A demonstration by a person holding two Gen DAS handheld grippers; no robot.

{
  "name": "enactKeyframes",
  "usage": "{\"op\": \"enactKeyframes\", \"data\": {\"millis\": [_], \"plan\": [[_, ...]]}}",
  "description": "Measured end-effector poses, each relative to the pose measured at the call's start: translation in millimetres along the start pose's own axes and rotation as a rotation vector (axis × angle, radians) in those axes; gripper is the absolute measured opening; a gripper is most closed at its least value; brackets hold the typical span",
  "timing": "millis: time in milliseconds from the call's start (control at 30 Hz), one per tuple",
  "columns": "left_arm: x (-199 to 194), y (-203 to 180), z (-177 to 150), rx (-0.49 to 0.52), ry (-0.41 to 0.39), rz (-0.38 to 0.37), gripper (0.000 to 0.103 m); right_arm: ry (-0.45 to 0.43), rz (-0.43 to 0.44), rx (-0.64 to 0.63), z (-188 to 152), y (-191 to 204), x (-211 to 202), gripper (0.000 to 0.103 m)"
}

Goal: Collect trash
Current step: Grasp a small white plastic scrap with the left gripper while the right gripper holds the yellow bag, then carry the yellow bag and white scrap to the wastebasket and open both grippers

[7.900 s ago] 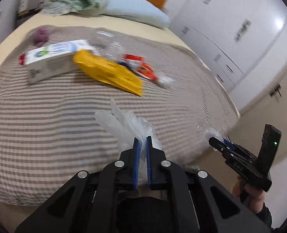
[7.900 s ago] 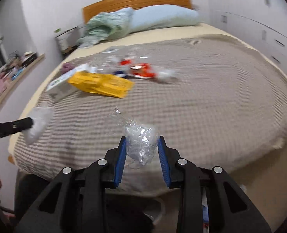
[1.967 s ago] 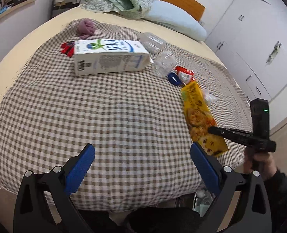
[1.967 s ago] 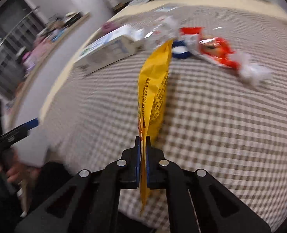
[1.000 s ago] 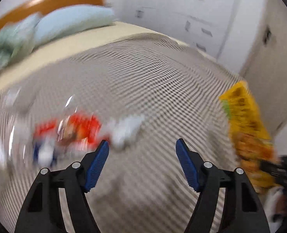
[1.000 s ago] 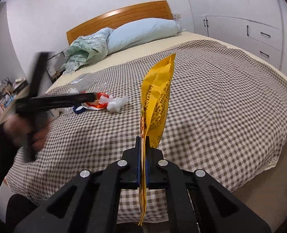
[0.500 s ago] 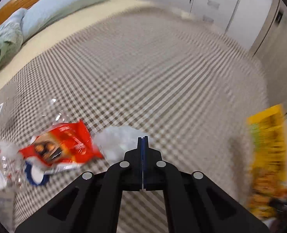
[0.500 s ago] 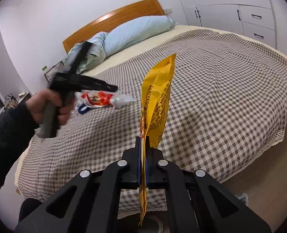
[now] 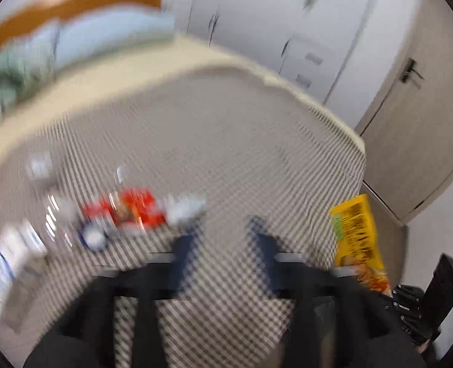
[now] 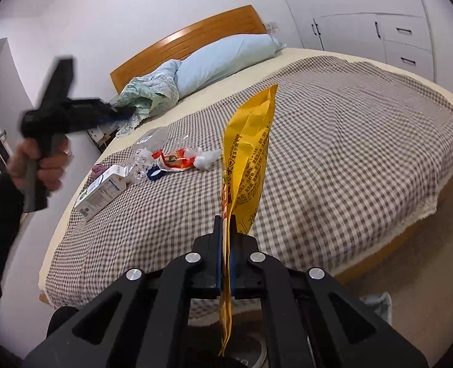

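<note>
One yellow bag [image 10: 247, 153] hangs clamped in the right gripper [image 10: 225, 230], clear of the bed [image 10: 364, 141]; keep that pinch firm until it is over the bin. The left gripper [image 9: 223, 239], jaws just reopened and empty, should drop squarely onto the red wrapper [image 10: 172, 159] before closing.

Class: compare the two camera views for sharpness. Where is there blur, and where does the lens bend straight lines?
Left wrist view: smeared throughout, red wrapper streaked. Right wrist view: sharp on the yellow bag; only the left gripper is blurred; the headboard bows from fisheye distortion.
</note>
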State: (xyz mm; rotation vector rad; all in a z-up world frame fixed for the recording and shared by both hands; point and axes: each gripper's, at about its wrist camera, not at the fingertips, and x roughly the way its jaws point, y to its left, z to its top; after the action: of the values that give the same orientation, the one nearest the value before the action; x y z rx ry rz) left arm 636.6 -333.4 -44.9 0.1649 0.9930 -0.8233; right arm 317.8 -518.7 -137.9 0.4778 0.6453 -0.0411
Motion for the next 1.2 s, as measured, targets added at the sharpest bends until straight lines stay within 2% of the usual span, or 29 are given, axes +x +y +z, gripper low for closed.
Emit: {"op": "enactKeyframes", "data": {"millis": [33,167,300,367,533,567,633,667,733,800,867,1000,1100,1200], "plan": [[20.3,12.7,-2.1,-0.058,0.028,0.022,0.059,0.002,0.001,0.008,-2.3,-2.7,-2.7,0.004],[76.2,37.7,7.4,-0.115,0.084,0.055,0.059,0.019,-0.019,0.017,-3.9,-14.8,-3.8,0.004],[135.0,60.3,22.0,-0.237,0.158,0.029,0.059,0.039,-0.031,0.020,3.4,-25.8,16.6,0.004],[163.7,68.7,30.3,-0.280,0.182,0.057,0.059,0.051,-0.028,0.021,6.8,-28.9,30.3,0.004],[208.6,64.1,42.4,-0.218,0.210,0.102,0.057,0.077,-0.024,0.008,9.0,-28.1,53.2,0.004],[217.8,60.3,42.3,-0.195,0.229,0.117,0.053,0.081,-0.023,0.005,8.6,-27.8,57.2,0.004],[228.6,51.3,40.2,-0.144,0.232,0.169,0.032,0.087,-0.022,0.005,7.5,-27.1,62.8,0.004],[229.1,47.9,39.5,-0.136,0.222,0.172,0.018,0.087,-0.026,0.005,6.5,-25.9,63.8,0.004],[226.9,41.0,38.3,-0.126,0.214,0.120,0.002,0.085,-0.019,0.014,3.7,-23.6,62.4,0.004],[216.6,31.5,36.8,-0.106,0.199,0.065,0.000,0.084,-0.007,0.015,1.9,-20.5,57.8,0.004],[197.5,20.4,36.2,-0.075,0.167,0.048,0.000,0.083,-0.008,0.007,3.9,-17.9,53.6,0.004],[149.1,0.2,32.0,-0.087,0.101,-0.013,0.000,0.053,-0.007,0.007,6.9,-14.9,35.9,0.004],[98.9,-17.2,-0.6,-0.139,0.039,-0.096,0.000,0.039,0.008,0.009,3.2,-17.0,17.3,0.004],[60.8,-51.6,-48.8,-0.110,0.022,-0.157,0.000,0.055,-0.004,0.008,-13.9,-29.2,-6.6,0.004]]}}
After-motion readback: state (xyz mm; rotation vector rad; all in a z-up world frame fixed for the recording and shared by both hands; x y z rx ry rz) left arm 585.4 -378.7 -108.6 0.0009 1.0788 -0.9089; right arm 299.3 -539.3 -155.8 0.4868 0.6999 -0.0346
